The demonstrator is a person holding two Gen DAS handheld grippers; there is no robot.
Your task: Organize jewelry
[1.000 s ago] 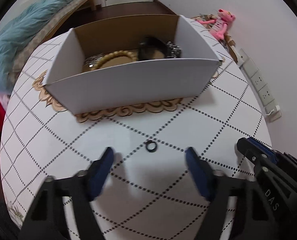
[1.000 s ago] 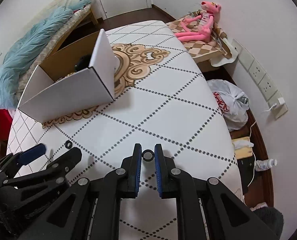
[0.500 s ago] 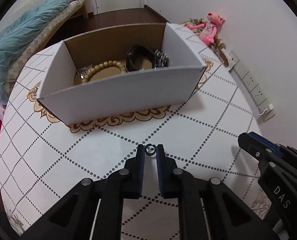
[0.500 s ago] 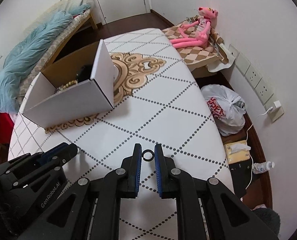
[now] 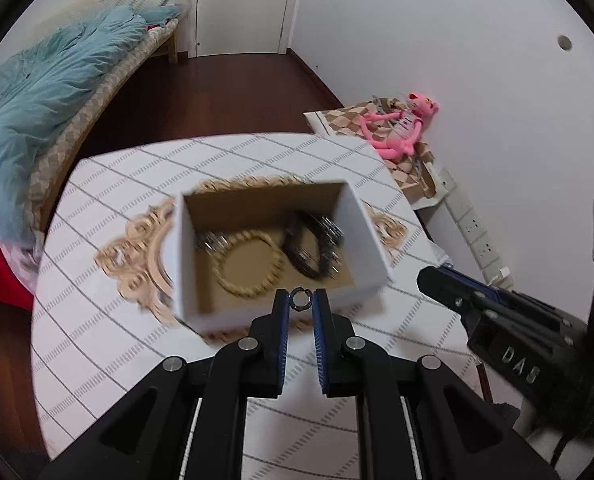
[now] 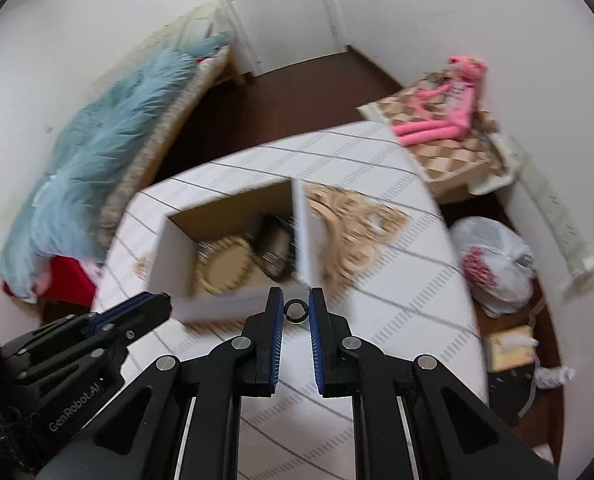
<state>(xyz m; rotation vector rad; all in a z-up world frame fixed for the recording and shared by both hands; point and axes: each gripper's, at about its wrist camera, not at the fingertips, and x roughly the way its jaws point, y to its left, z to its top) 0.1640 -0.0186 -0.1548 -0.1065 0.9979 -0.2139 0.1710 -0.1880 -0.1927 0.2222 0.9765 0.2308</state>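
Note:
My left gripper (image 5: 299, 300) is shut on a small dark ring (image 5: 300, 299), held in the air just over the near wall of an open white cardboard box (image 5: 365, 220). My right gripper (image 6: 296, 310) is shut on a second small dark ring (image 6: 296, 311), also raised near the box (image 6: 169, 264). Inside the box lie a tan beaded bracelet (image 5: 249, 266), a black band (image 5: 303, 248) and silvery pieces (image 5: 211, 242). The bracelet also shows in the right wrist view (image 6: 223, 268).
The box stands on a white table (image 5: 109, 344) with a dotted diamond grid and a tan ornament (image 5: 137, 248). A bed with a blue blanket (image 5: 37, 96) is at the left. A pink plush toy (image 5: 397, 128) and a plastic bag (image 6: 493, 264) are at the right.
My left gripper shut on the ring on the table and lifted it. Both grippers rose and moved toward the box with their rings.

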